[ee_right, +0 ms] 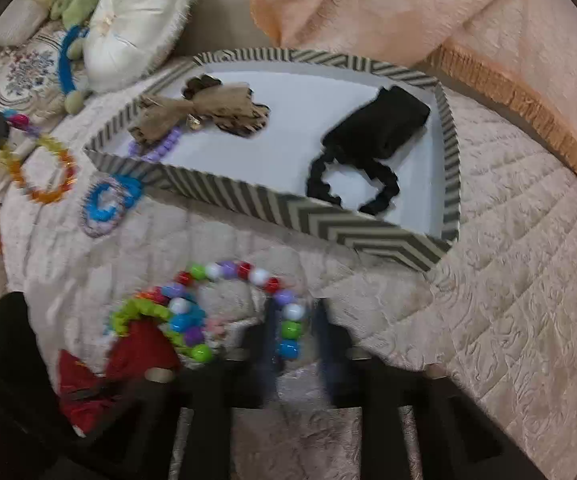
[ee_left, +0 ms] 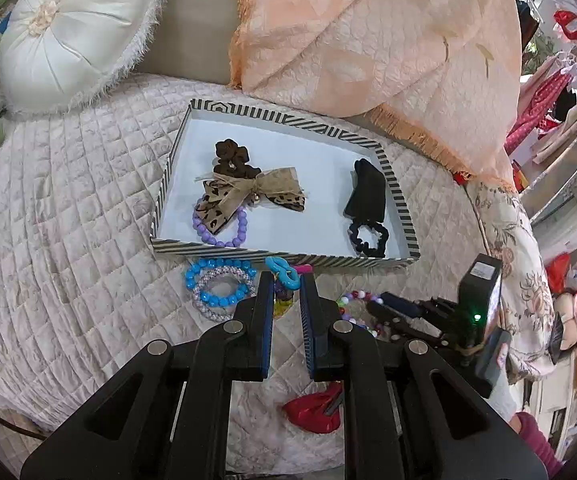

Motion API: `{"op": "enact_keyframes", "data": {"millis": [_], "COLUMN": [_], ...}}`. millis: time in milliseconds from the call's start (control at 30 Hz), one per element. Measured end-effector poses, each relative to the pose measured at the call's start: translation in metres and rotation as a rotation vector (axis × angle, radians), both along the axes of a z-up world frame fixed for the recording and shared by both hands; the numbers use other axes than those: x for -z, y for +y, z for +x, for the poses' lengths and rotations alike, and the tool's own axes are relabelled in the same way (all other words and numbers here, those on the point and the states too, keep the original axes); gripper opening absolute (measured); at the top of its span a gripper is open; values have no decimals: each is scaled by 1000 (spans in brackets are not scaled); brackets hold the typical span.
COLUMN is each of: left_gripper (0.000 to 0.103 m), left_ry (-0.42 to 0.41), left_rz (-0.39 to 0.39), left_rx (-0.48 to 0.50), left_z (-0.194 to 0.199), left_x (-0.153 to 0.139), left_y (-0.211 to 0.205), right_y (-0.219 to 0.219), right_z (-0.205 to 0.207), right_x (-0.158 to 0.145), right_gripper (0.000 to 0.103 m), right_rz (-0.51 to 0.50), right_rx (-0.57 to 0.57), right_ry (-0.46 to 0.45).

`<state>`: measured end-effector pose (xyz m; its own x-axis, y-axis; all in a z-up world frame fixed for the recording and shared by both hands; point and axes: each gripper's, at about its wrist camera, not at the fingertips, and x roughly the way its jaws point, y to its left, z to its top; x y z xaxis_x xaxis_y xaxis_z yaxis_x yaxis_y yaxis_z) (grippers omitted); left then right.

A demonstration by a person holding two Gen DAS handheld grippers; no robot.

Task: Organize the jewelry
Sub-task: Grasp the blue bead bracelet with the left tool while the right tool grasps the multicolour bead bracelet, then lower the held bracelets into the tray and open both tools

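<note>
The left gripper pinches a turquoise plastic chain-link piece just in front of the shallow zigzag-striped cardboard tray on the quilted pale bedspread. The right gripper, blurred, is closed on a multicoloured round-bead necklace lying on the quilt near the tray. A small label on the right gripper's black body is too small to read.

Both tilt downward. The left hand-held gripper pinches narrowly, its jaws nearly together; the right hand-held gripper clamps fully closed.
</note>
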<state>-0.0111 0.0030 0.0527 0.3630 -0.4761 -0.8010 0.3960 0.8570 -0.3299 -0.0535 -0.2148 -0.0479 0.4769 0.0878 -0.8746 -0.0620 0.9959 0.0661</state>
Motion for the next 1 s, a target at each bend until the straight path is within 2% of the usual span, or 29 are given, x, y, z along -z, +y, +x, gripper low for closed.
{"op": "enact_keyframes", "data": {"millis": [200,467,1000], "left_gripper": [12,12,12], "left_ry": [-7,-46,-74], "left_rz": [-1,6,75], "left_rx": [-9,-14,2], "left_z": [3,12,35], "left_x": [-3,-15,-5], "left_y": [-3,-16,-57], "right_y": [-7,-11,-26], "right_z": [-12,-12,30], "right_x": [-38,-95,-118], "right_gripper": [9,9,9], "right_rz": [63,70,54], "right_rx": [-1,-1,-15], "right_ry": [-74,-188,-214]}}
